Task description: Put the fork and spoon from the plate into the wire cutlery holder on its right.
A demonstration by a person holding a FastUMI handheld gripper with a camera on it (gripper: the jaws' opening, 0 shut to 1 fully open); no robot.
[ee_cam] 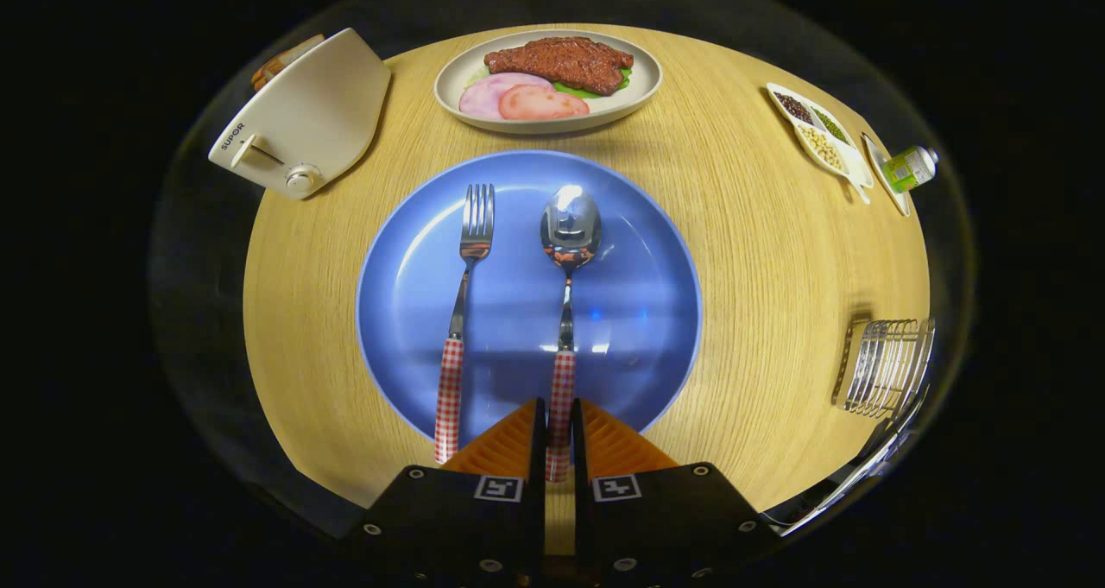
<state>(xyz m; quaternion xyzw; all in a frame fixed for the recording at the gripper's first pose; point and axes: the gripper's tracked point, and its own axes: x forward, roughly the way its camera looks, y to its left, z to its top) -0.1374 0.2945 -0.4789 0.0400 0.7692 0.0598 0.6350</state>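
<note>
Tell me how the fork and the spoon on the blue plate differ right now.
The fork ends in tines; the spoon ends in a rounded bowl. The fork lies free, left of the tongs; the spoon's handle sits between the nearly shut fingers. Both have red checked handles and lie lengthwise on the blue plate.

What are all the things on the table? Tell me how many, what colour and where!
Table: one, light wood, under everything.
Plate: one, blue, in the middle, just ahead of the fingers.
Fork: one, silver with a red checked handle, on the plate, beside the spoon.
Spoon: one, silver with a red checked handle, on the plate; handle end between the fingers.
Food dish: one, pale, beyond the plate, holding meat and pink slices.
Toaster: one, cream, beyond the fork's side of the plate.
Snack tray: one, white, far off on the spoon's side.
Small bottle: one, green, beside the tray.
Cutlery holder: one, silver wire, right of the plate.
Gripper: one, fingers closed on the spoon handle.
</note>
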